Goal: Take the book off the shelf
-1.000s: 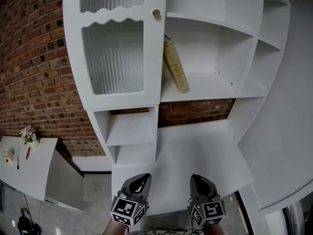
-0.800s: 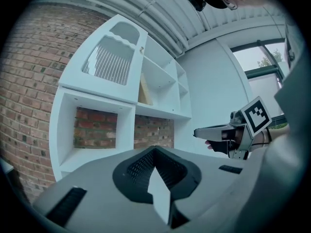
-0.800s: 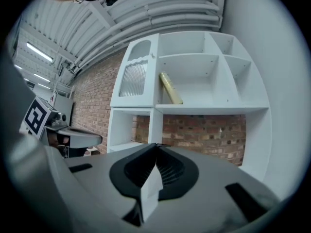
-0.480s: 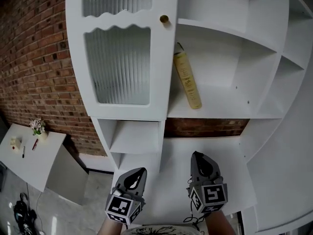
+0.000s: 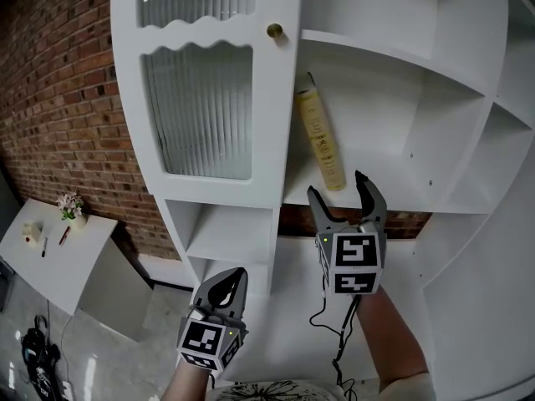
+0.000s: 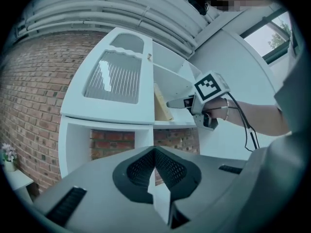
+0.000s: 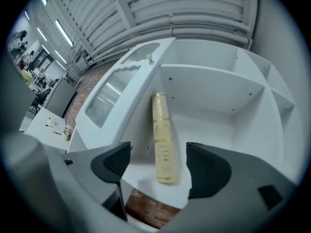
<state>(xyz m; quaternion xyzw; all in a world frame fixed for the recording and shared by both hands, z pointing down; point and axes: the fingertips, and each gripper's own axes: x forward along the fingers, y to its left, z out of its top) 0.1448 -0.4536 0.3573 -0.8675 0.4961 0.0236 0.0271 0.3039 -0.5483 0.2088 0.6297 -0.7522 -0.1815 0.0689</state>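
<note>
Fingers (image 5: 316, 210) of right gripper (image 5: 337, 192) opening, gripping nothing; forearm raised toward yellow book (image 5: 320, 136), which leans left on shelf (image 5: 384, 182) just beyond. Left gripper (image 5: 226, 281) low and near, jaws closed, empty.

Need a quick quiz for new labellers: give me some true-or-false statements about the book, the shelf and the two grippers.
1. The book leans at a tilt in the shelf compartment beside the glass door. True.
2. The right gripper has hold of the book. False: its jaws are opening with nothing between them; the book is ahead of the gap, untouched.
3. The left gripper hangs low with its jaws together and holds nothing. True.
4. Several books stand in that compartment. False: there is only the one book.
</note>
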